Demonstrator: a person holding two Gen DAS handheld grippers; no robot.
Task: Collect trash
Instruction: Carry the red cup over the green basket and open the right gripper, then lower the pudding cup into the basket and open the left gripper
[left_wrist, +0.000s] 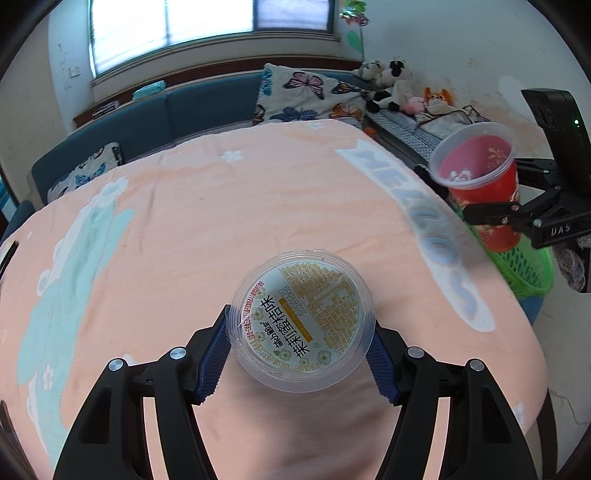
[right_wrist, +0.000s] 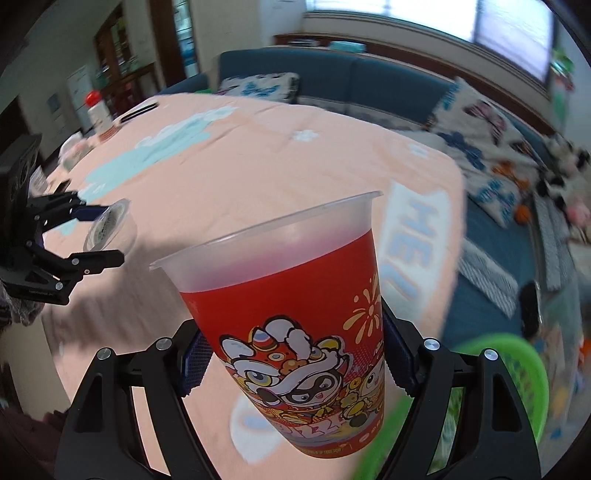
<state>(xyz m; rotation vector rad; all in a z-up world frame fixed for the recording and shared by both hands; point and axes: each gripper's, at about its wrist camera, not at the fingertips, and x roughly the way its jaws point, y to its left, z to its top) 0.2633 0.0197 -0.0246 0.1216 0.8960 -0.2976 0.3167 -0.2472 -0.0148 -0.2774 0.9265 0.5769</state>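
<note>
Above peach cloth, red cup tilts, rim up-left.

I see a clear glossy plastic tub with a printed film lid, a frosted plastic cup with a smooth red printed sleeve, soft matt peach cloth on the counter, and ridged blue pads on my tool.
</note>
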